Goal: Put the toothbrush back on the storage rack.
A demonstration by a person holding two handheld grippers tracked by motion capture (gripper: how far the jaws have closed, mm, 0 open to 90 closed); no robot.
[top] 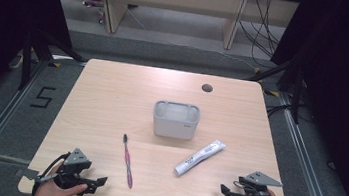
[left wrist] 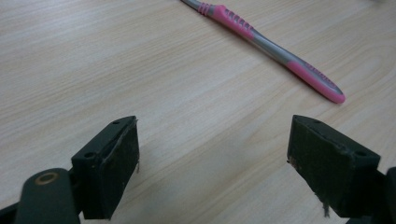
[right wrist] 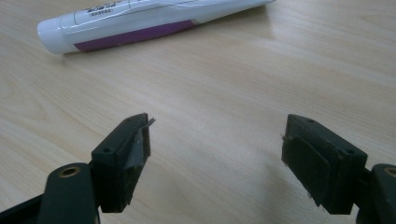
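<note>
The wooden table [top: 112, 95] carries a grey holder [top: 176, 120] near its middle, upright with its open compartments facing up. In front of it and to the right lies a white toothpaste tube [top: 200, 157], flat and slanted, cap end toward the person; to the left lies a pink toothbrush [top: 128, 161], flat, bristles pointing away. Both are well apart from the holder. The left gripper [top: 93, 183] rests at the near left edge with its jaws spread and nothing between them, the toothbrush handle [left wrist: 275, 49] just ahead of it. The right gripper [top: 227, 193] sits at the near right edge, jaws likewise spread and empty, the tube [right wrist: 140, 21] lying ahead. The step in hand looks like the first reach: each gripper would do well to turn its jaws across the thing's length, come down low, and close on the handle's middle or the tube's firmer cap end.
</note>
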